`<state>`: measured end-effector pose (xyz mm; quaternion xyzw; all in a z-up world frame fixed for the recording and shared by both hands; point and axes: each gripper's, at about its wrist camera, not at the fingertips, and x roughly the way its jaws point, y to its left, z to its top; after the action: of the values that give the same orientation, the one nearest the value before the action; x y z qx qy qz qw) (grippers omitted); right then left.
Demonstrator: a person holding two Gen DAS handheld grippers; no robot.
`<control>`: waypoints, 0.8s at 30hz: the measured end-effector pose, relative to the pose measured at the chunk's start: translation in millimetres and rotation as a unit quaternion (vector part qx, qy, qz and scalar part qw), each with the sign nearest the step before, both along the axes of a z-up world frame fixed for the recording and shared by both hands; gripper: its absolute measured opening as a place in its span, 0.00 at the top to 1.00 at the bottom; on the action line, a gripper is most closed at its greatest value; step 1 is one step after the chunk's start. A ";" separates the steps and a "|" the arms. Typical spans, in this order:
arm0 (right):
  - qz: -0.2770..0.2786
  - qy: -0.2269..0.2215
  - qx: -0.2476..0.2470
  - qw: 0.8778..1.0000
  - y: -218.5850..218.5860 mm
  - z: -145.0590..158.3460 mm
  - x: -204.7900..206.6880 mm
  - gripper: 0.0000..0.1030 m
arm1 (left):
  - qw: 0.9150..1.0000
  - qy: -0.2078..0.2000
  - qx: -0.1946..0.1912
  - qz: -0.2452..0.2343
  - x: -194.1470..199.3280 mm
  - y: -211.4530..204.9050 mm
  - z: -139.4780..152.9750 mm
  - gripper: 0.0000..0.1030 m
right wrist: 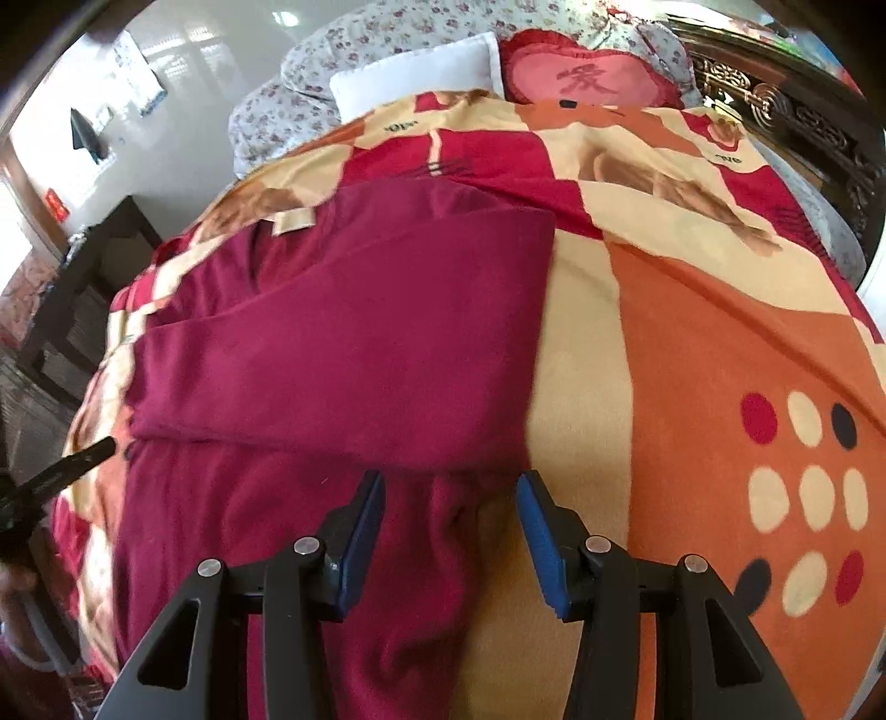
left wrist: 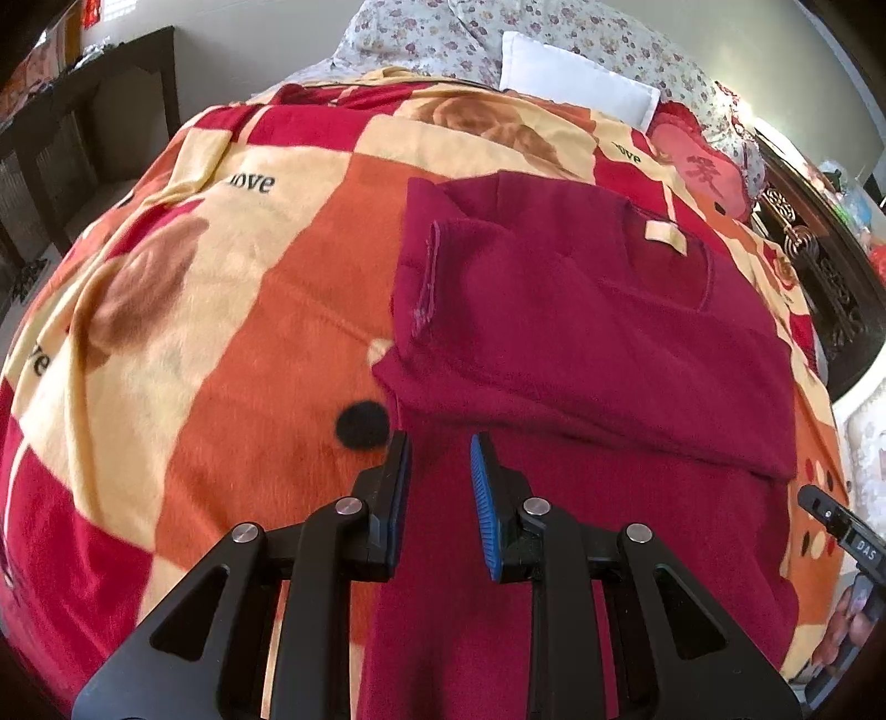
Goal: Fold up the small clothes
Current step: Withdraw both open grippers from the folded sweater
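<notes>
A dark red knit sweater [left wrist: 581, 332] lies flat on a bed blanket, its sleeves folded across the body and a cream neck label showing at the far end. It also shows in the right wrist view [right wrist: 343, 343]. My left gripper [left wrist: 440, 448] is open and empty, just above the sweater's near left part. My right gripper [right wrist: 449, 487] is open and empty, over the sweater's near right edge where the cloth bunches. The tip of the right gripper [left wrist: 830, 518] shows at the right edge of the left wrist view.
The blanket [left wrist: 232, 310] is orange, cream and red with dots and bears. A white pillow [left wrist: 576, 77], a floral quilt [right wrist: 354, 50] and a red heart cushion [right wrist: 587, 77] lie at the head. A dark table [left wrist: 83, 122] stands left; a carved dark headboard [right wrist: 786, 105] right.
</notes>
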<state>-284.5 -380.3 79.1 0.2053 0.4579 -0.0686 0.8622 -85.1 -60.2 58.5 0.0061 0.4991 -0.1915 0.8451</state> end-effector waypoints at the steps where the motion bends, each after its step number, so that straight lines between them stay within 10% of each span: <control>1: 0.000 -0.004 0.004 1.000 2.1 3.0 -5.6 0.54 | 1.000 0.001 -0.002 -0.001 -3.3 1.6 0.3 0.61; 24: 0.036 0.019 0.016 0.999 40.9 -2.8 -81.6 0.53 | 0.999 0.018 0.002 -0.029 -90.8 58.8 1.9 0.51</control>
<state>-366.1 -339.4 76.3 0.2010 0.4821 -0.0340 0.8521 -175.9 -1.4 60.4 0.0188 0.5139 -0.2152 0.8302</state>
